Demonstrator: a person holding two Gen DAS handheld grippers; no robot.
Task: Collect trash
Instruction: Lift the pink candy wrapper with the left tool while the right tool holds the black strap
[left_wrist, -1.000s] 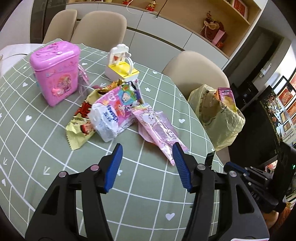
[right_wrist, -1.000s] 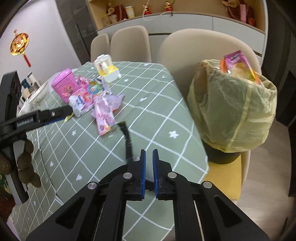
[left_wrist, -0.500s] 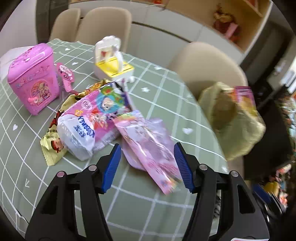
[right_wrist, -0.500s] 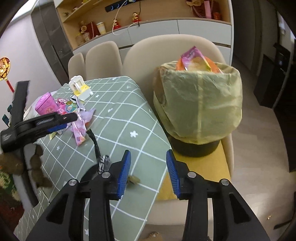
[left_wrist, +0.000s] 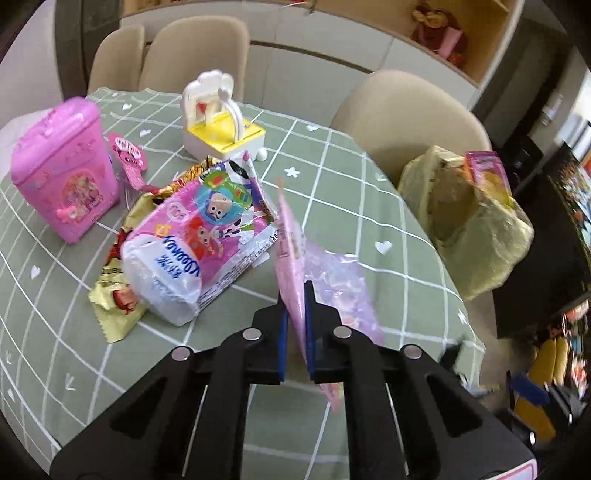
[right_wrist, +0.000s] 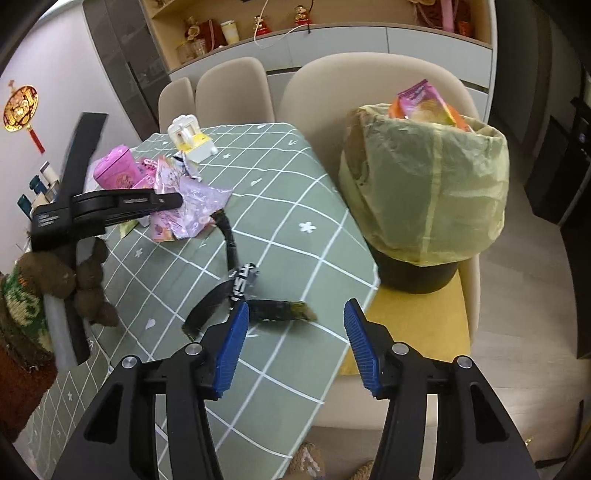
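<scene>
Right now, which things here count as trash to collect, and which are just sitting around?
For the job:
- pink wrapper, clamped in the left hand-held gripper
- tissue pack
- gold wrapper
- lined bin on the chair, already holding a packet
- right hand-held gripper, open and empty

Just lying about:
- pink box
- yellow toy
- black strap

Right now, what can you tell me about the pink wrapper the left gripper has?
The pink wrapper is thin, crinkly plastic, pale pink with small print. The left gripper is shut on its lower part, so it stands on edge, tilted, lifted off the table. A looser, see-through flap hangs to its right. Its top edge comes close to the tissue pack; touching or not, I cannot tell.
</scene>
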